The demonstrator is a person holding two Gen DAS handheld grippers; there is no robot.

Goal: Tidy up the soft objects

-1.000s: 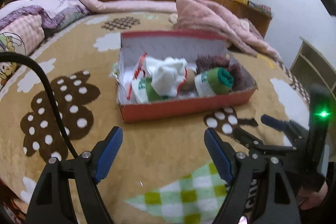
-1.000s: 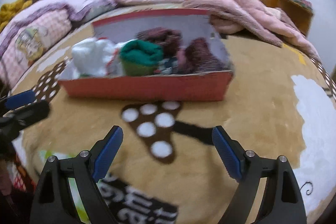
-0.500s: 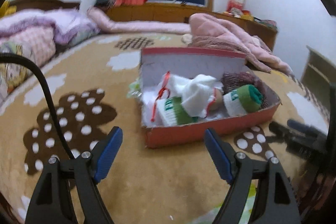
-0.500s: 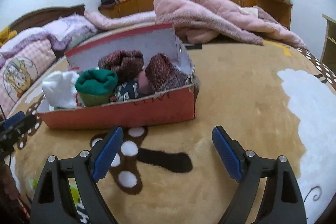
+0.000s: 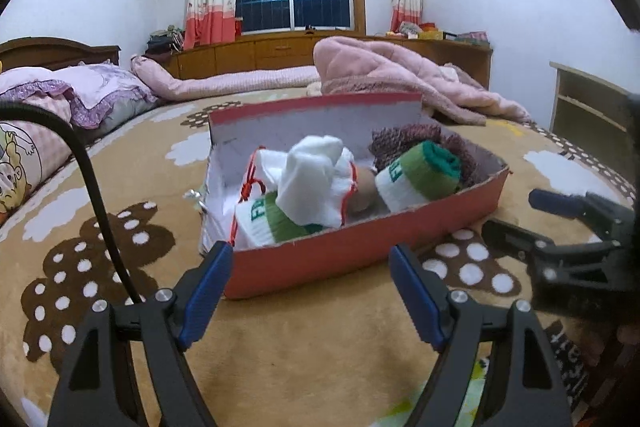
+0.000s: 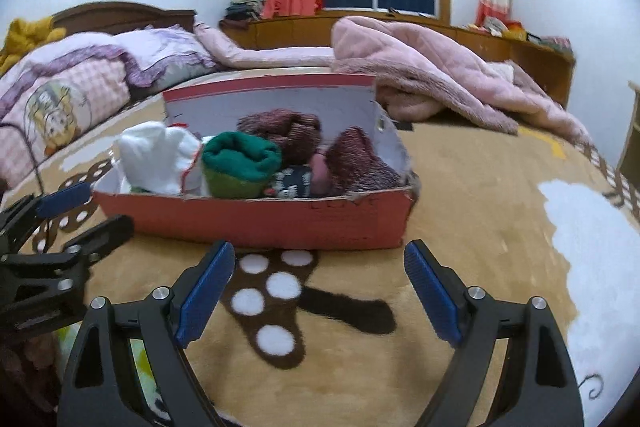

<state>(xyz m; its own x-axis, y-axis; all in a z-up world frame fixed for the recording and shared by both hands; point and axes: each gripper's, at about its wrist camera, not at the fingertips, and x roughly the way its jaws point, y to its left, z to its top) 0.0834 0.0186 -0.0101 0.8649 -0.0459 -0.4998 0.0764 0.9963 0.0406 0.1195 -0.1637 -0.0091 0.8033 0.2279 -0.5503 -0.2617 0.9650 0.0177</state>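
Observation:
A red cardboard box (image 5: 360, 251) (image 6: 280, 223) sits on the tan patterned blanket. It holds rolled soft items: a white cloth (image 5: 316, 171) (image 6: 156, 159), a green-and-white roll (image 5: 420, 175) (image 6: 240, 167), a second green-and-white roll (image 5: 272, 223), and maroon knit pieces (image 5: 400, 141) (image 6: 352, 163). My left gripper (image 5: 310, 293) is open and empty just in front of the box. My right gripper (image 6: 318, 291) is open and empty, also in front of the box, and shows at the right of the left wrist view (image 5: 560, 227).
The box rests on a bed with a tan blanket (image 6: 480, 207). A pink quilt (image 6: 420, 67) is heaped behind the box. Pillows (image 6: 80, 83) lie at the left. A wooden shelf (image 5: 588, 107) stands at the right. A black cable (image 5: 92, 187) crosses the left.
Both grippers have tilted up and lowered toward the blanket, nearer the box; more of the room and window shows. Both stay open and empty. The box has not moved.

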